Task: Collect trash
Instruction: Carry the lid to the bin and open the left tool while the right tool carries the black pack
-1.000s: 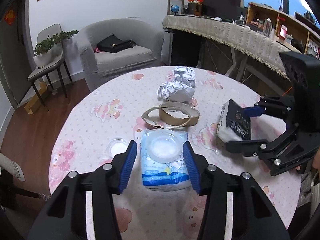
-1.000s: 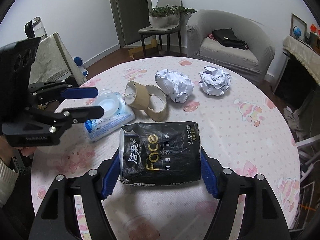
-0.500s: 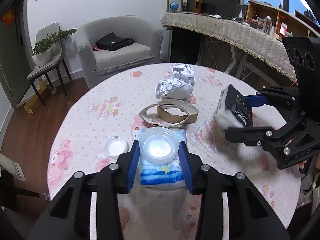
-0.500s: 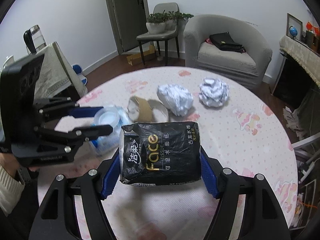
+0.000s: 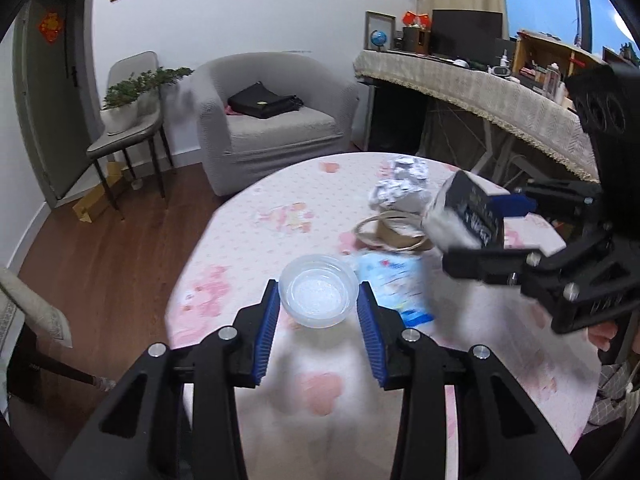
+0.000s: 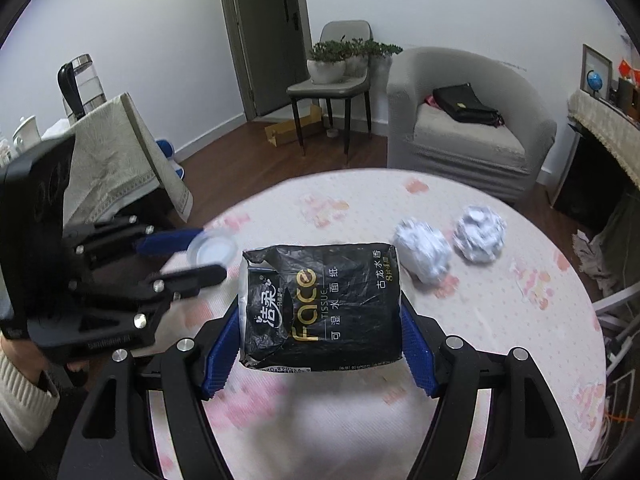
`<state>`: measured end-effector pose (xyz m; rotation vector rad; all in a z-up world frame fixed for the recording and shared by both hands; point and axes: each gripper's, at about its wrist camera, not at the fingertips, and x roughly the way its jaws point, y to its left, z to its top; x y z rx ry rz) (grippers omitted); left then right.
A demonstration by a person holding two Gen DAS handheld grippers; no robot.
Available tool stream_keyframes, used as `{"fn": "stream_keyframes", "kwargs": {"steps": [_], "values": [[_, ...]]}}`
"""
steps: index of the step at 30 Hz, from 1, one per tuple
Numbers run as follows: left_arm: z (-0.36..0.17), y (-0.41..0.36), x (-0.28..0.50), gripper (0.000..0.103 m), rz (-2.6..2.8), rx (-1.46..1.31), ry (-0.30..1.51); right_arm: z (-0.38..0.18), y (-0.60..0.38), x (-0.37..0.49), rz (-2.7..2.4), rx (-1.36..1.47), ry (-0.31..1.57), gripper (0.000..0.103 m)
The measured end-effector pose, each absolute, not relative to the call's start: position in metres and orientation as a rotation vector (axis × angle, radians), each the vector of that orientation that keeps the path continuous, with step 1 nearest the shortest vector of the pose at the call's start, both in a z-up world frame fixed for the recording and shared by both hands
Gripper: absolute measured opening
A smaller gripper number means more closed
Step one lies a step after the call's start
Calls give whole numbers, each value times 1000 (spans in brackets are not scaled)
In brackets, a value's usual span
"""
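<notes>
My left gripper [image 5: 318, 309] is shut on a clear round plastic lid [image 5: 318, 294], held above the pink tablecloth [image 5: 256, 240]; the right wrist view shows the same lid [image 6: 212, 251] off the table. My right gripper [image 6: 320, 346] is shut on a black tissue pack [image 6: 320, 304], lifted clear of the table, and that pack [image 5: 464, 212] hangs at the right in the left wrist view. Two crumpled paper balls [image 6: 424, 254] [image 6: 480, 238] lie on the far side. Cardboard rings [image 5: 394, 236] and a blue wipes pack [image 5: 394, 284] lie between the grippers.
A grey armchair [image 5: 276, 128] with a black bag stands behind the table. To its left is a chair with a potted plant [image 5: 128, 96]. A cloth-covered sideboard [image 5: 500, 100] runs along the right. A draped stand with a kettle [image 6: 80, 88] is at the left.
The left gripper closed on the lid, lifted it off the blue wipes pack and carried it left. The right gripper raised the black tissue pack higher above the table.
</notes>
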<state>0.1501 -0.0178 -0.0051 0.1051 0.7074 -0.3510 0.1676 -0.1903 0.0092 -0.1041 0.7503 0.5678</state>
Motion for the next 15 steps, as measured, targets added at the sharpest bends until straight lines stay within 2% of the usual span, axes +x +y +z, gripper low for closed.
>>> {"fn": "stream_keyframes", "kwargs": {"steps": [15], "values": [[-14,92,138,42,-183,37,721,14,-85,174,656,-69,737,72]]}}
